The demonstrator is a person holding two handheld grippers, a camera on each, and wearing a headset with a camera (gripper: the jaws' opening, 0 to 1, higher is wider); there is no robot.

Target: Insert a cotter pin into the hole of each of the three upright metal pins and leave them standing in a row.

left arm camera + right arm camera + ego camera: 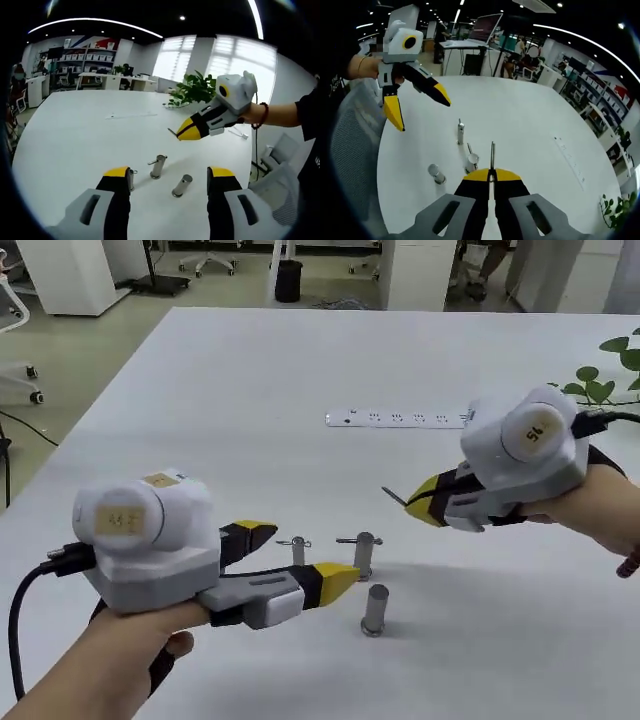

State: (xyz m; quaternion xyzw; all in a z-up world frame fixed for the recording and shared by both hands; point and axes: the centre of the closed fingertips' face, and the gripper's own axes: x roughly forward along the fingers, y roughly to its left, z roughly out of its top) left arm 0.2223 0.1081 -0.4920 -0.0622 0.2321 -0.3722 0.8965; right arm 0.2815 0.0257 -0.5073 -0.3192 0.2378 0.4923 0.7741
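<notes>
Steel first pin [298, 555] and second pin [364, 554], ahead of left gripper's [310, 554] wide-spread jaws, look cottered. Third pin [376, 610] beside them bare. Right gripper [420, 502] pinches cotter pin [392, 495], well apart, not yet inserted.

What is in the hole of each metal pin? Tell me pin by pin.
Left pin: a cotter pin crosses its top. Middle pin: likewise. Near pin: nothing through it; the hole itself is too small to see.

Three pins [364, 555] are standing on the table [250, 420] between the left tongs [305, 555] and the raised right tongs [425, 502], which are holding a cotter pin [393, 496], with a power strip [400, 418] lying beyond both.
</notes>
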